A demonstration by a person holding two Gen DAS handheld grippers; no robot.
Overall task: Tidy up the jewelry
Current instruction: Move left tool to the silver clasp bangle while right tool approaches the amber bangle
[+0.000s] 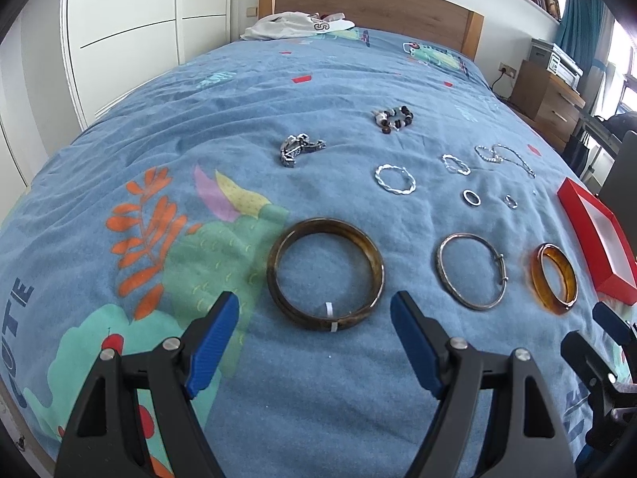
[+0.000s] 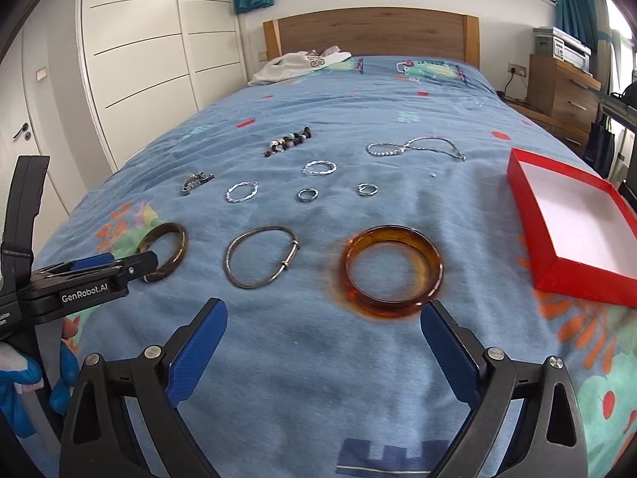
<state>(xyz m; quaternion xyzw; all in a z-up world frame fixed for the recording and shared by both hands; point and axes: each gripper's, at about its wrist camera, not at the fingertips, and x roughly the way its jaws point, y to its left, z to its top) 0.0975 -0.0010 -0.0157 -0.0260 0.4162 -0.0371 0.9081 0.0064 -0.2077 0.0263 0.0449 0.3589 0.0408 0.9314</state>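
Left gripper [image 1: 314, 320]: jaws standing spread, hovering over the dark bangle [image 1: 325, 273], gripping nothing.
Right gripper [image 2: 324, 324]: jaws standing spread near the amber bangle [image 2: 394, 271].
Red box [image 2: 573, 275]: lying right of the bangles.

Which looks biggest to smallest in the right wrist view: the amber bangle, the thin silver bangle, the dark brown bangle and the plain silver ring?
1. Amber bangle, though it lies nearest the camera.
2. Thin silver bangle.
3. Dark brown bangle, partly hidden by the left tongs, so unsure.
4. Plain silver ring.
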